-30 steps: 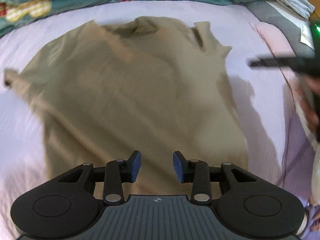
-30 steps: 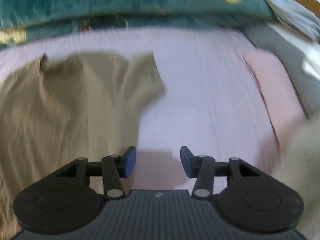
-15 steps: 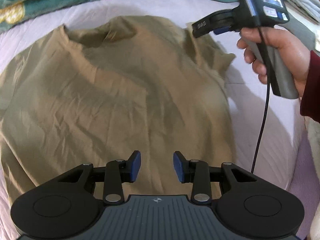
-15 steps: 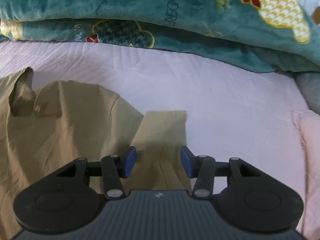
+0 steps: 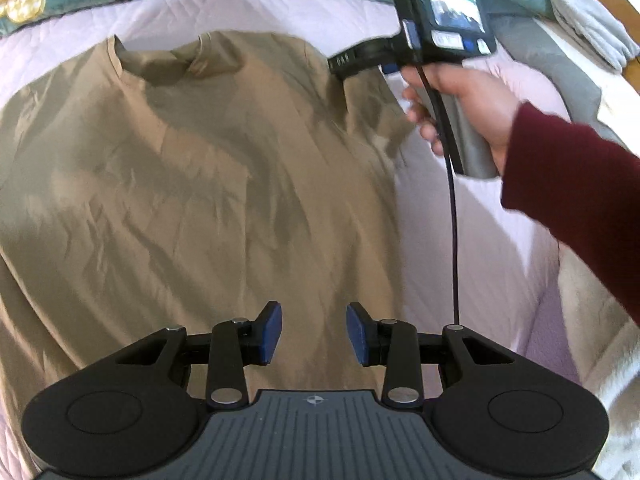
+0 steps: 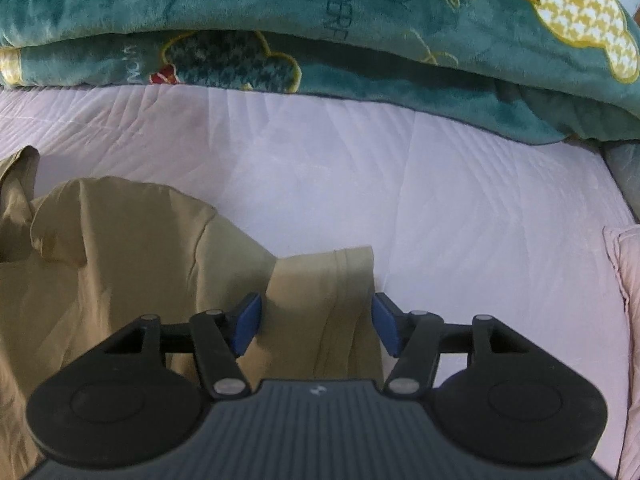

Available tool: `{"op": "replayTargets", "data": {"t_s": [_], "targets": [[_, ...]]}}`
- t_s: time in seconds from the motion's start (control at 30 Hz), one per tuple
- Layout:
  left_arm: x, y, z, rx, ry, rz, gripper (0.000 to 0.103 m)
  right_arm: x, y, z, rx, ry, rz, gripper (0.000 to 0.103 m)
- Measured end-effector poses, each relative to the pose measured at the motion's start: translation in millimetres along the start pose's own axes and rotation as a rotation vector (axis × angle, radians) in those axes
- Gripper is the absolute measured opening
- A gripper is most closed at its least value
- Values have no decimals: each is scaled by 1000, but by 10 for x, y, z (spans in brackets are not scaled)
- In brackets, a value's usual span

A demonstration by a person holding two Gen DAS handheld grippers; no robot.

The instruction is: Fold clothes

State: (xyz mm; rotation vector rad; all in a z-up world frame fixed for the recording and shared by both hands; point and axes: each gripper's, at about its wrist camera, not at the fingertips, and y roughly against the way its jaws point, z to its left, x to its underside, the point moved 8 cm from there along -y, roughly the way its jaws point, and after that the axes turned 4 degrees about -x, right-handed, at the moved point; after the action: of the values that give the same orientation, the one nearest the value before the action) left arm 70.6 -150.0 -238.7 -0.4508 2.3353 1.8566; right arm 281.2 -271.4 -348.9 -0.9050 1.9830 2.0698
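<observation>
A tan T-shirt (image 5: 208, 184) lies spread, wrinkled, on the pale lilac bed sheet (image 5: 480, 240), collar away from me. My left gripper (image 5: 314, 332) is open and empty, hovering over the shirt's lower hem area. My right gripper (image 6: 316, 322) is open, its blue pads on either side of the shirt's right sleeve (image 6: 324, 280), which lies between the jaws. In the left wrist view the right gripper (image 5: 360, 62) sits at that sleeve, held by a hand in a dark red sleeve.
A folded teal blanket (image 6: 320, 28) with yellow patterns lies along the far edge of the bed. A pink pillow (image 6: 628, 280) and grey bedding (image 5: 560, 60) lie to the right. A black cable (image 5: 454, 220) hangs from the right gripper.
My right gripper has moved forward and down over the shirt's right sleeve, which now lies between its open jaws. My left gripper has drifted slightly over the shirt's lower part.
</observation>
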Motion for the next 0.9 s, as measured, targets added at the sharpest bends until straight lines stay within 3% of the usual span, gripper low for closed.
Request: {"op": "replayTargets", "data": {"t_s": [0.33,0.37,0.43,0.47,0.57,0.9], "targets": [[23,-7,-3,-2,-3,5,39,86,-153,-49,-16,-86,38,59],[11,-5,8,-4,3,4,39,86,-141,-38,-10,-75,23,40],[-9,-3,10,-1,8,5,39,87,-97,-34,0,-56,8,12],[-17,0,4,1,8,6,39,84,-60,-45,-16,-65,5,8],[-22,14,-38,7,-7,8,39,61,110,-114,-31,-81,-21,7],[-6,99,-96,23,-58,10,39,244,209,-716,6,-237,34,12]]}}
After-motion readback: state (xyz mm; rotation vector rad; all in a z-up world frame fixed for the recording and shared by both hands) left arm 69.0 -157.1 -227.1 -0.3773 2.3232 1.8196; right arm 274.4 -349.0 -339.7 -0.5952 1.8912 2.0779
